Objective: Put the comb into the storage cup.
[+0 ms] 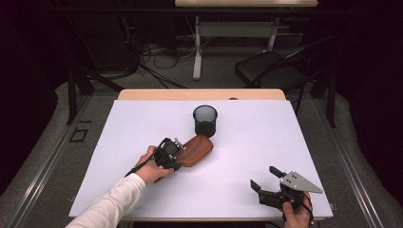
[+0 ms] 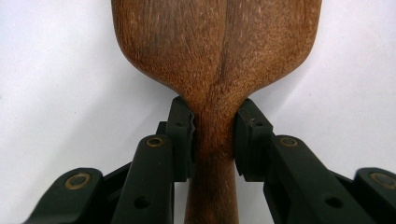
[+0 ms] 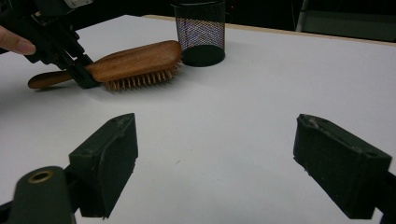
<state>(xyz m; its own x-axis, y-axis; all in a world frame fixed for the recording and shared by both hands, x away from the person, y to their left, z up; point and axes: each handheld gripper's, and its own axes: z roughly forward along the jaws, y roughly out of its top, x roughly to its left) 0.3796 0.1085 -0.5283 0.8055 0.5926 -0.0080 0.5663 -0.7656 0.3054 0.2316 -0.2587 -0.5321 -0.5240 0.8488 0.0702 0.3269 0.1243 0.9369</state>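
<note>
Under both grippers lies a white table top [image 1: 247, 156], smooth and matte, with a strip of pale wood showing along its far edge. Beyond that edge the room is dim: grey floor, tangled cables [image 1: 157, 57], the legs of another table [image 1: 197, 52] and a black chair [image 1: 266, 66] off to the far right.

Ahead of the left gripper [image 1: 173, 153] the wooden hairbrush [image 1: 196, 149] lies bristles down, its broad head reaching forward until it sits just beside the foot of a black mesh cup [image 1: 205, 120]. In the left gripper view the pads [image 2: 184, 135] press on either side of the brush's narrow neck [image 2: 214, 135], so this tool is clamped on the handle where it widens into the head.

Near the table's front right corner, well apart from the brush, the right gripper [image 1: 267, 178] hovers with its jaws spread wide and nothing but bare white surface between them. Wide open surface lies ahead of it and to its left, while the table's near edge is close behind it.

Inside the mesh cup, as far as its dark interior shows, I cannot tell what it holds.
</note>
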